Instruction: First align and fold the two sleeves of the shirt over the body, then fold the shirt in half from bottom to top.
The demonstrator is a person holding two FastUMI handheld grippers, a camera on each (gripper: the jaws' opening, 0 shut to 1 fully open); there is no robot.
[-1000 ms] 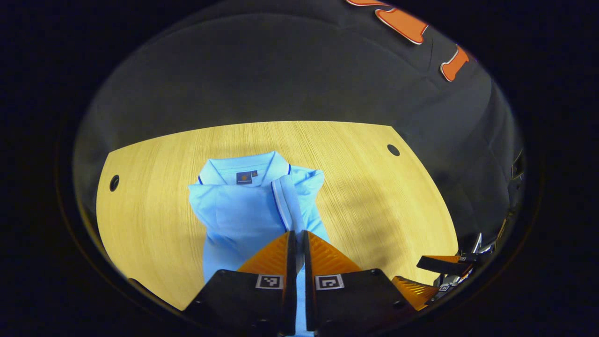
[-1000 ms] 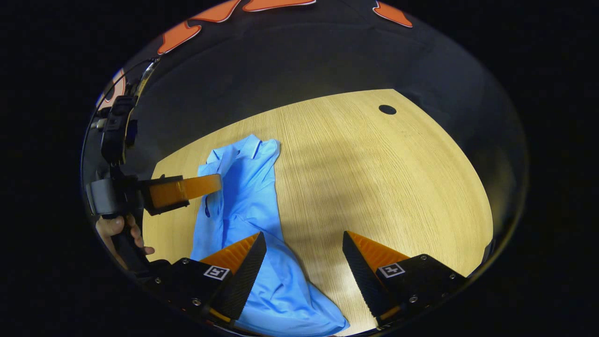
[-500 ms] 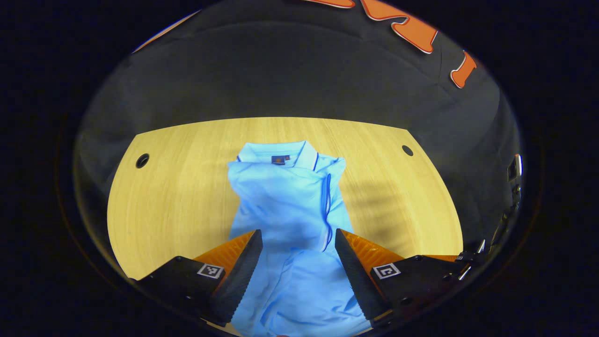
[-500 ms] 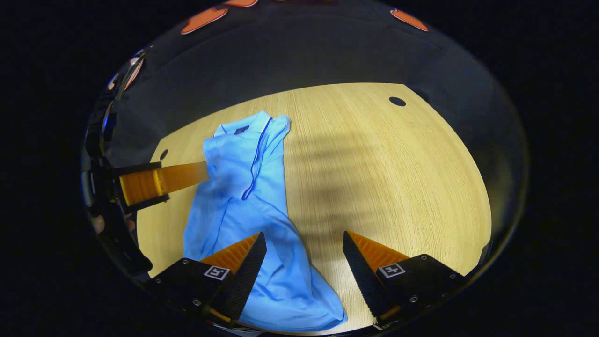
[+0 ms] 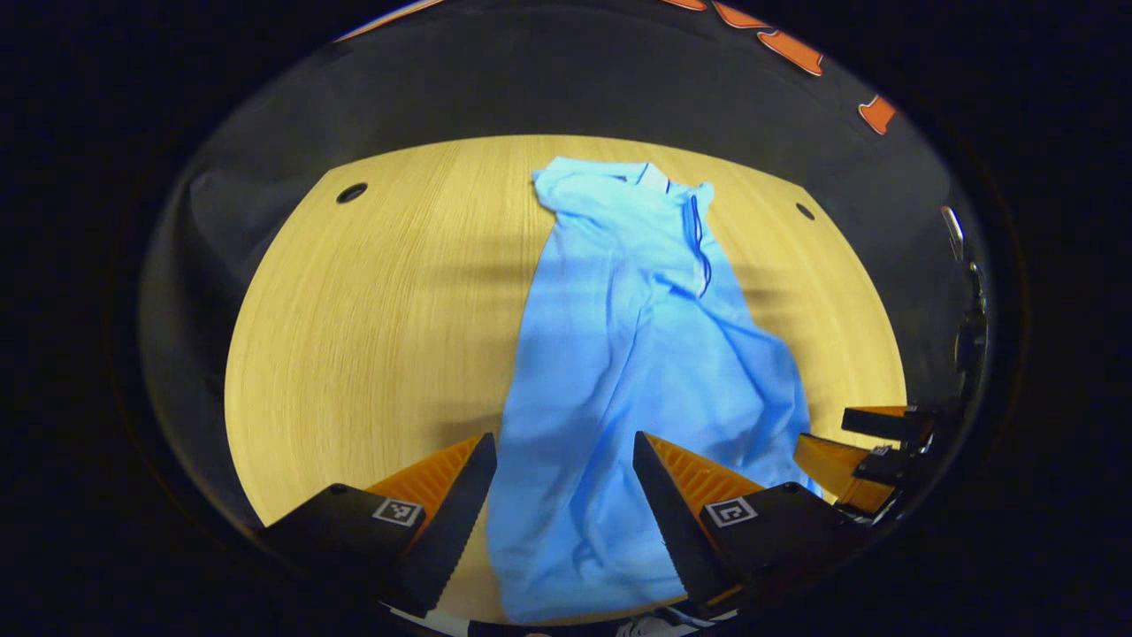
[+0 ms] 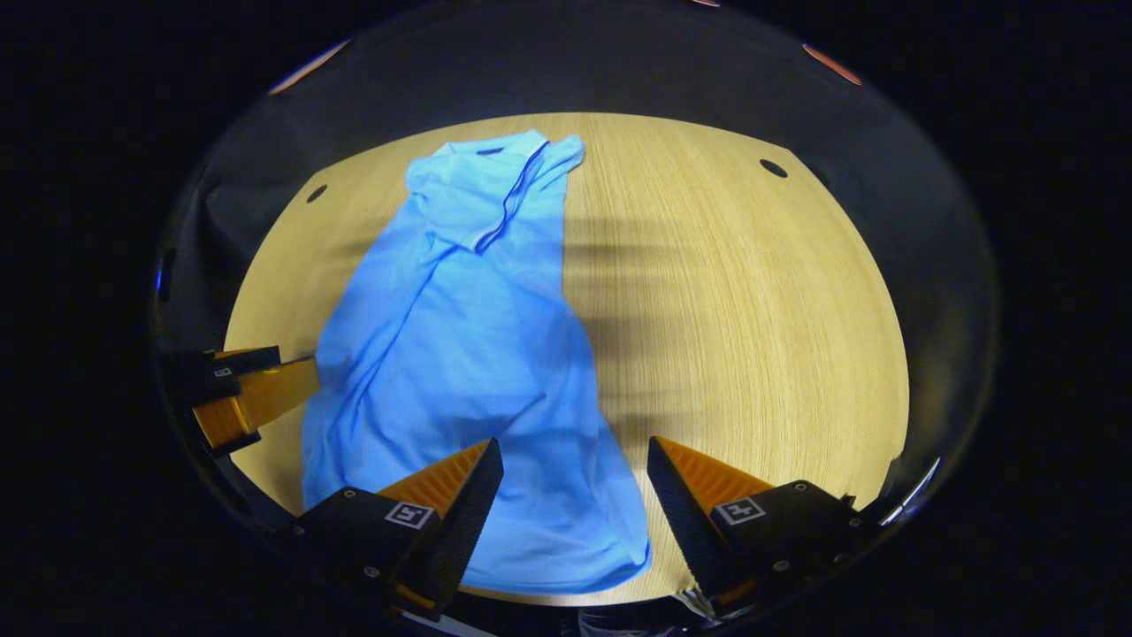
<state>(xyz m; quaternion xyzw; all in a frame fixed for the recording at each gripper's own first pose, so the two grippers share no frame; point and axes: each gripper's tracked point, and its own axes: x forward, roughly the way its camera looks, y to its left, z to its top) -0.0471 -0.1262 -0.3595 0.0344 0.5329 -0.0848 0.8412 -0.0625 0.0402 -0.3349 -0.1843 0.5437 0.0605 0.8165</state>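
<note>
A light blue polo shirt point(image 5: 637, 354) lies lengthwise on the wooden table point(image 5: 371, 310), collar at the far end and hem near me. Both sleeves rest folded over the body, and the dark-trimmed sleeve edge point(image 5: 699, 248) runs down from the collar. My left gripper point(image 5: 562, 451) hovers open above the shirt's lower part, holding nothing. In the right gripper view the shirt point(image 6: 460, 336) stretches from the far collar to the hem, and my right gripper point(image 6: 575, 456) stands open over its lower right edge, also holding nothing. Each gripper shows at the side of the other's view: right gripper point(image 5: 871, 438), left gripper point(image 6: 248, 394).
The table point(image 6: 734, 310) has small round holes near its far corners point(image 5: 351, 192) point(image 6: 773, 167). Bare wood lies to both sides of the shirt. The black booth wall stands behind the table's far edge.
My left gripper was shut on the folded sleeve, then opened and let it go. Both grippers have drawn back from the collar end toward the hem.
</note>
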